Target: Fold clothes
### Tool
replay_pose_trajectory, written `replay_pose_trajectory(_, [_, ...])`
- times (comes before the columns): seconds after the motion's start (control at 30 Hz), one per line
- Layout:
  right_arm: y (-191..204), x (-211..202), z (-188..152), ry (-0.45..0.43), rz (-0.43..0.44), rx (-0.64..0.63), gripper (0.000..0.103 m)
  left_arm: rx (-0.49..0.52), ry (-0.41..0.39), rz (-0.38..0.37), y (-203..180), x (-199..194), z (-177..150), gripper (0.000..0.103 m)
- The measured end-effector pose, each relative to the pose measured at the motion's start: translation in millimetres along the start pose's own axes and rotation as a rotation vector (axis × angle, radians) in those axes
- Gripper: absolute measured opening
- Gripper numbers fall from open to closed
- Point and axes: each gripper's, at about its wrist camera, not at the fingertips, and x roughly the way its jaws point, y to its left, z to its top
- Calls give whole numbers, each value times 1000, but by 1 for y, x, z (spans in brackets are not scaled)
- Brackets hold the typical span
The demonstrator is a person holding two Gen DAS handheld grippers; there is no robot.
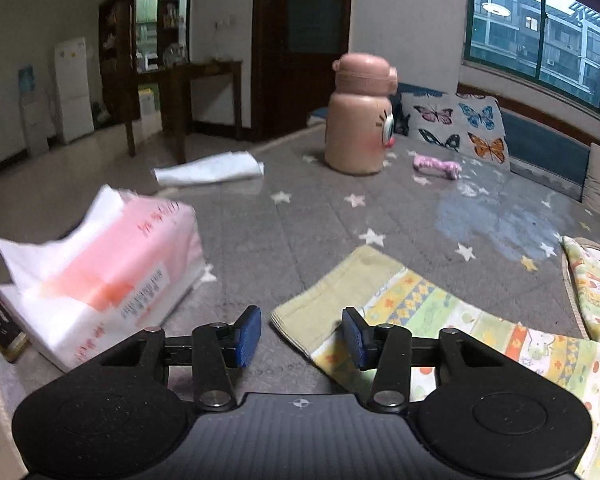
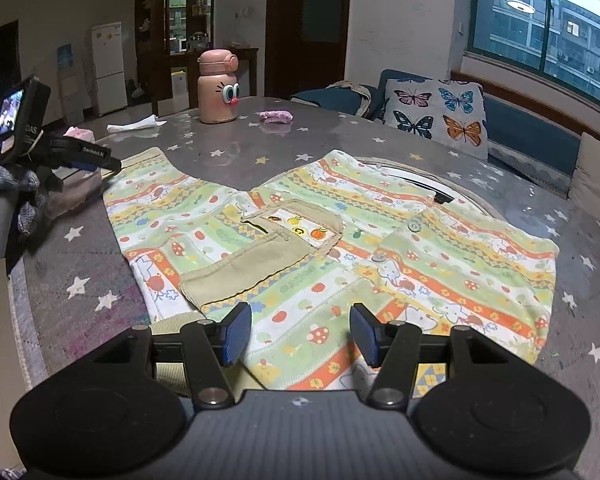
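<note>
Grey, star-printed cloth is covering the round table [image 2: 236,148], which is standing in a dim living room beside a window and a sofa carrying a butterfly cushion [image 2: 436,114]. Spread across that cloth is lying the garment [image 2: 340,248], a small child's shirt printed in yellow, green and orange bands, with a beige pocket panel facing up near its middle. Over its near hem the right gripper [image 2: 300,334] is hovering, jaws standing apart and nothing pressed between the blue pads. At the shirt's left end the left gripper [image 1: 302,336] is also gaping, its right pad sitting just over the sleeve edge without pinching it; in the right wrist view a gloved hand [image 2: 8,196] is holding that tool by its handle. Just left of the sleeve, a pink-and-white tissue pack [image 1: 100,276] is resting on the table. Farther back are standing a pink cartoon-faced bottle [image 2: 217,88], a crumpled white sheet [image 1: 210,168] and a small pink bundle [image 2: 277,116].
</note>
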Motion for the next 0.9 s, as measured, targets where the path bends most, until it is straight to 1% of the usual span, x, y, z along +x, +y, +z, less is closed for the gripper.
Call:
replay_pose_trajectory(0.03, [0,-1,0,-1,-2,4,56,-2,-3,-7,0,0,-1,45])
replay_pose_trajectory(0.1, [-1,-3,-1,-4,-7,10,56,-8,-7,-27,0,-2,-2,34])
replay_pose_trajectory(0.13, [-1,-4,-2,-4,-9,14,56,-15,-7,-44,1,-2,-2,21])
replay_pose_trajectory(0.17, [-2,-5,-2,-4,-11,18,56,-24,-3,-61,2,-3,-2,13])
replay_pose_trajectory(0.2, [-2,-6,-3,-4,-13,21,56,-34,-5,-70,1,-6,-2,11])
replay_pose_trajectory(0.3, [-3,-9,-4,-8,-20,33,56,-52,-26,-104,-5,-21,-1,10])
replay_pose_trajectory(0.37, [-5,-12,-5,-15,-23,48,56,-50,-46,-164,-15,-38,1,10])
replay_pose_trajectory(0.43, [-9,-16,-6,-23,-22,73,56,-34,-61,-238,-29,-56,2,9])
replay_pose_trajectory(0.6, [-20,-25,-8,-43,-33,133,56,13,-96,-450,-74,-102,3,9])
replay_pose_trajectory(0.77, [-33,-37,-15,-65,-45,199,55,65,-101,-668,-124,-140,1,9])
replay_pose_trajectory(0.83, [-39,-42,-19,-72,-53,227,55,97,-99,-737,-144,-151,-4,9])
replay_pose_trajectory(0.9, [-46,-47,-24,-78,-64,251,55,139,-77,-787,-164,-157,-12,9])
